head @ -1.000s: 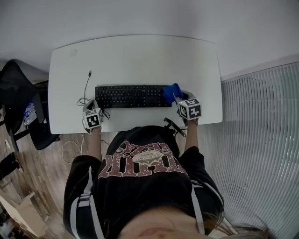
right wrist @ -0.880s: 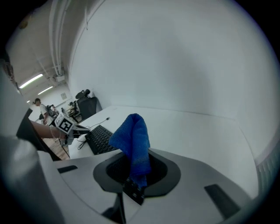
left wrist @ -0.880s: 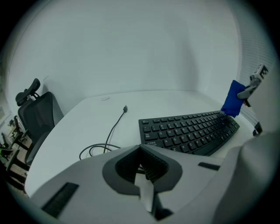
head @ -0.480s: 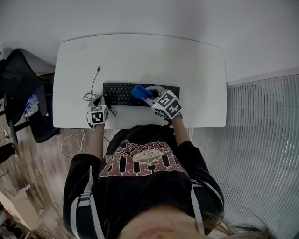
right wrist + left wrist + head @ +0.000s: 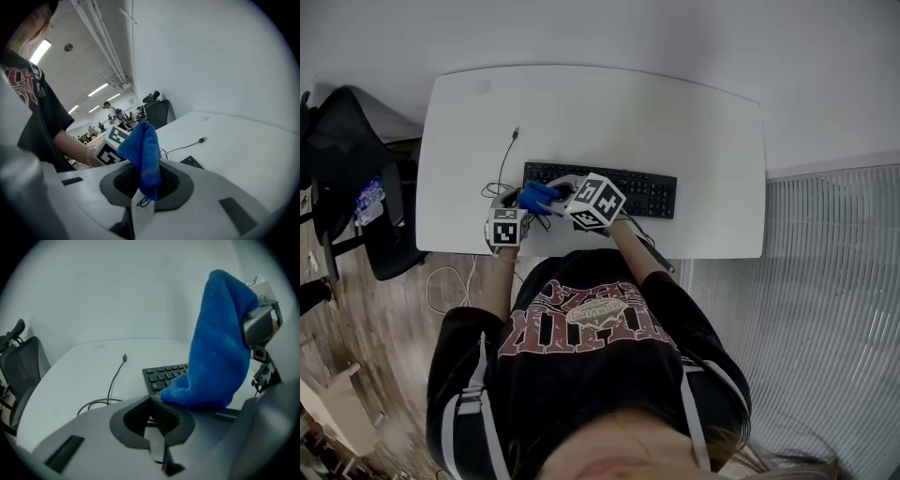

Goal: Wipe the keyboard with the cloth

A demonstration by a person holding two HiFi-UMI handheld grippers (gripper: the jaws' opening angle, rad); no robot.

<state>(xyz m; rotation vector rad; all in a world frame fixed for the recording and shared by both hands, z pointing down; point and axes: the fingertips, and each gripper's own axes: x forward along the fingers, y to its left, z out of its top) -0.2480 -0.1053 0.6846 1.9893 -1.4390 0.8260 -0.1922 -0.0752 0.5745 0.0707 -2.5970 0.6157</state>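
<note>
A black keyboard [image 5: 623, 188] lies across the middle of the white desk [image 5: 600, 122]. My right gripper [image 5: 555, 200] is shut on a blue cloth [image 5: 536, 196] and holds it over the keyboard's left end. In the right gripper view the cloth [image 5: 143, 157] stands up from between the closed jaws. My left gripper [image 5: 507, 210] sits just left of it at the desk's front edge, jaws shut with nothing in them. The left gripper view shows the cloth [image 5: 220, 348] hanging above the keyboard's [image 5: 166, 377] left keys.
A black cable [image 5: 499, 172] runs from the keyboard's left end, loops, and ends in a plug toward the back of the desk. A black office chair [image 5: 342, 178] stands left of the desk. A ribbed white panel [image 5: 825, 309] is on the right.
My right gripper has carried the cloth from the keyboard's right end across to its left end, beside the left gripper. The head view has shifted slightly; the left gripper has stayed put.
</note>
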